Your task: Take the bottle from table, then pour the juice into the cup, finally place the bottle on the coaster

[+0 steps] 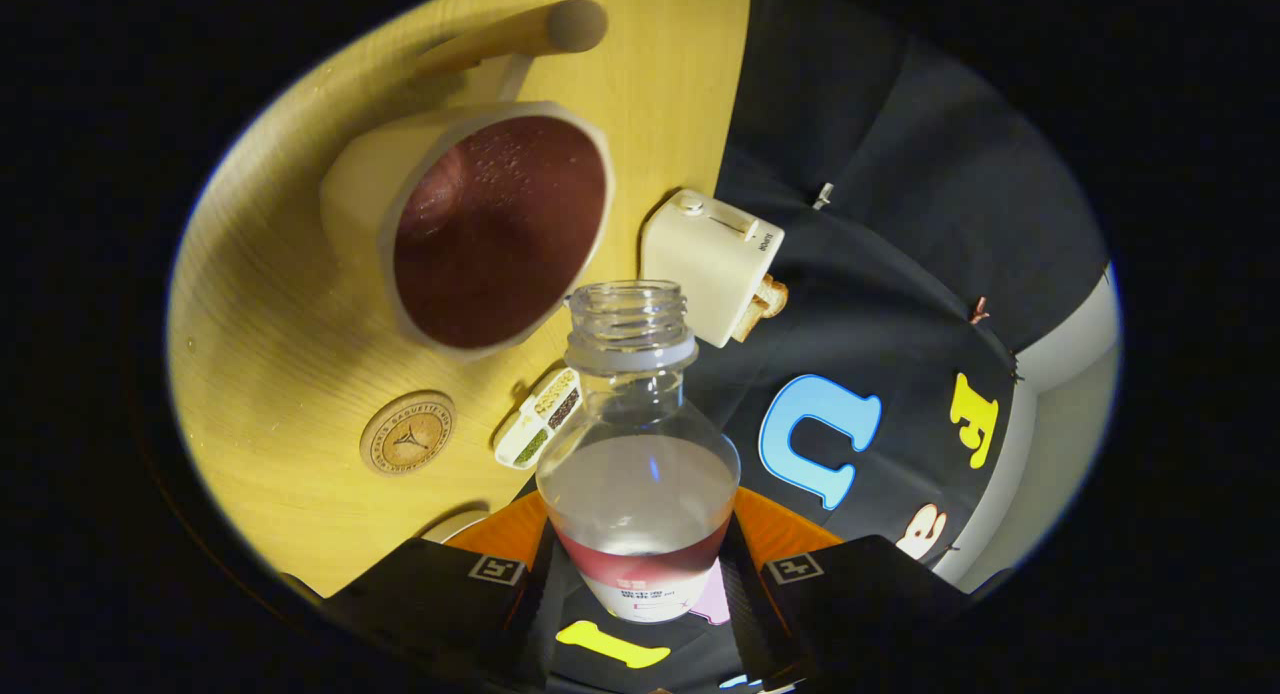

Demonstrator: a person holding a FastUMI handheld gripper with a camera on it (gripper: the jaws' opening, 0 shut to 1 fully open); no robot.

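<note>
The gripper (640,574) is clenched on the bottle (638,474), one finger pressing each side of its lower body; the fingers hide the base. The uncapped bottle holds a little red juice. Beyond its mouth, the cup (480,224) full of dark juice stands on the table (270,374). The coaster (407,433) lies nearby, toward the table's edge. A toaster (712,264) and seasoning box (538,417) sit at that edge.

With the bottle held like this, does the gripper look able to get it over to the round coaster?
Probably yes. The gripper is shut on the bottle, and the coaster lies bare on the table, beside the full cup, nothing on it.
</note>
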